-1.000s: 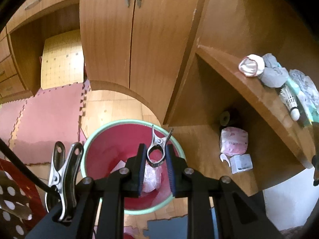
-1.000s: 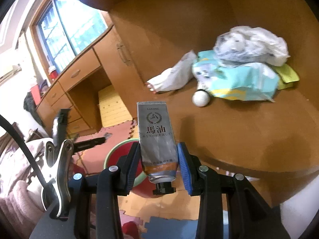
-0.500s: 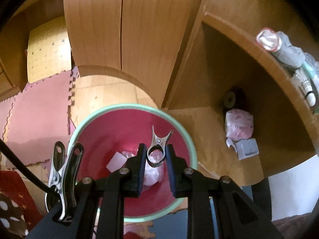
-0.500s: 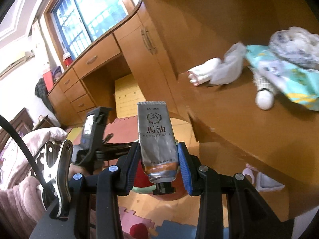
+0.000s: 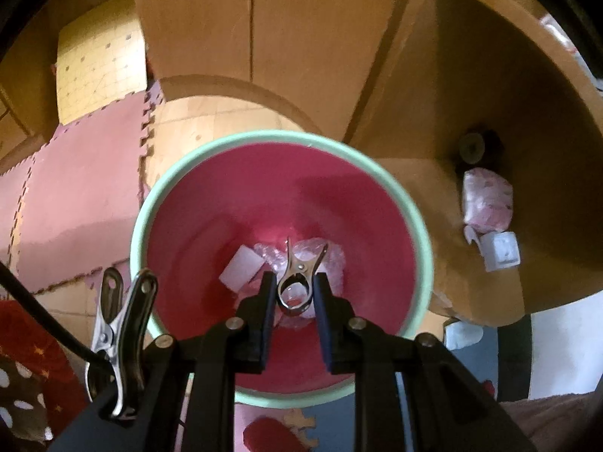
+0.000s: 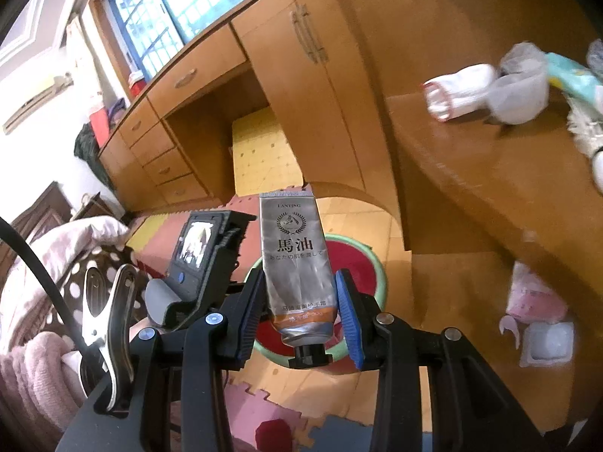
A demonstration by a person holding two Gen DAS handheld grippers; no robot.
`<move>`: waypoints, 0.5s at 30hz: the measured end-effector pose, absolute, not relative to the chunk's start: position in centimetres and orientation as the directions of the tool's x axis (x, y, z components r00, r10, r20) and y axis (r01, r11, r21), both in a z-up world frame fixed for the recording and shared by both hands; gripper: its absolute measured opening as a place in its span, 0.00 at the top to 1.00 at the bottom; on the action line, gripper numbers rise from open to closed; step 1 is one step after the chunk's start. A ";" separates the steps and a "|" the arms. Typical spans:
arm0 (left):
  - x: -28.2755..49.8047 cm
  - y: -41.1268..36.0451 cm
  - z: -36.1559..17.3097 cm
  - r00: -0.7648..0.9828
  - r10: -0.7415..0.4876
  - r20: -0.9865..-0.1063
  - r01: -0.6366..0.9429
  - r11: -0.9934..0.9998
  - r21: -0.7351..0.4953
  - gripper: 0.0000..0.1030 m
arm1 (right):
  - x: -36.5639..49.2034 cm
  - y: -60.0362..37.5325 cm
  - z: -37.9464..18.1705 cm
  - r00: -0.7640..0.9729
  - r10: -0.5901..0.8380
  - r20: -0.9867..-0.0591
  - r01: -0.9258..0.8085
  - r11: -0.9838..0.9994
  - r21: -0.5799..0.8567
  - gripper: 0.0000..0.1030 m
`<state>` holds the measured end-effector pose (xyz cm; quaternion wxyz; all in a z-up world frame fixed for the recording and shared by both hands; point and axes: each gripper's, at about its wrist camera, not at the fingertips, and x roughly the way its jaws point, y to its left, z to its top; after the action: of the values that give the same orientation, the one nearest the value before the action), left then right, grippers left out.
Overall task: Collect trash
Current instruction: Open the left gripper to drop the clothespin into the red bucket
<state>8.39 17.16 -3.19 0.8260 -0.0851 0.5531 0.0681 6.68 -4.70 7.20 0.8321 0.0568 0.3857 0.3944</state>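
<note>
Left wrist view: clip (image 5: pixel 297 275) over bin (image 5: pixel 422 233)

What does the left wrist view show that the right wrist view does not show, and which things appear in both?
Only the left wrist view shows the left tool closed on a small metal spring clip, and a white paper piece with crumpled clear plastic inside the bin.

Only the right wrist view shows the right tool closed on a silver cream tube with a black cap, a window and white rolled socks on the wooden desk.

Both show the red round bin with a pale green rim and the wooden cupboard doors.
</note>
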 end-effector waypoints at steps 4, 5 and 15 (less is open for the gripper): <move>8.1 18.5 -4.0 0.347 0.023 -0.938 -0.249 0.966 -0.069 0.80 | 6.9 -3.9 6.3 0.372 0.695 -0.616 -0.619 0.680 0.393 0.62; 8.0 18.8 -4.0 0.346 0.026 -0.938 -0.261 0.963 -0.070 0.80 | 7.0 -3.8 6.1 0.369 0.693 -0.620 -0.618 0.681 0.393 0.62; 8.0 19.1 -2.9 0.357 0.056 -0.933 -0.308 0.950 -0.060 0.66 | 7.3 -3.7 5.6 0.361 0.697 -0.619 -0.614 0.678 0.404 0.62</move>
<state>8.03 19.12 -2.93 0.8158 -0.1130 0.5561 0.1116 7.30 -3.74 5.62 0.8234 0.0514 0.4010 0.3981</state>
